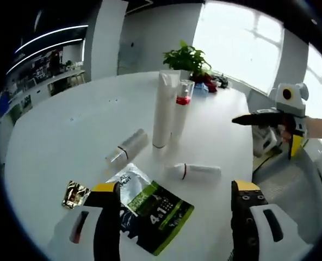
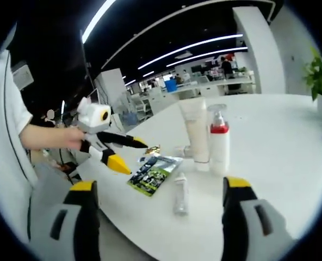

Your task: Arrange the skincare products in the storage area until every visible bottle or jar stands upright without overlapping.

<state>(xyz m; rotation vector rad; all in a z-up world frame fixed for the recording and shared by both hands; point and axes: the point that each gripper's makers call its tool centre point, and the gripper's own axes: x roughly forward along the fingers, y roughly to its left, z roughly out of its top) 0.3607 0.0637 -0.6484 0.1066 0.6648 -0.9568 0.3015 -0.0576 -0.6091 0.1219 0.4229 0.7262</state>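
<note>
On the white counter (image 1: 68,141), two skincare items already stand upright side by side: a tall white tube (image 1: 163,111) and a pump bottle with a red collar (image 1: 180,111), touching or nearly so. Two items lie flat and need standing: a small clear-capped bottle (image 1: 127,147) just left of the tube's base, and a white tube with a dark band (image 1: 193,171) nearer the left tongs. A green-and-black sachet (image 1: 150,204) lies flat closest to the camera, with a small gold packet (image 1: 75,194) just beside it. Left tongs (image 1: 174,209) hover spread and empty above the sachet. Right tongs (image 2: 158,204) are likewise spread, holding nothing, with the banded tube (image 2: 180,196) lying between and just beyond their tips; the left tongs (image 2: 125,152) show here too, over the counter's edge. Judgement: the banded tube is the likely next pick. Approach across its width, not along its length, and close near the middle so it does not swing. Rotate it to vertical before lowering, cap end down if that is the flat end. Set it on bare counter well apart from the standing pair, since a nudge could topple the tall tube. Release only once it sits steady.
</note>
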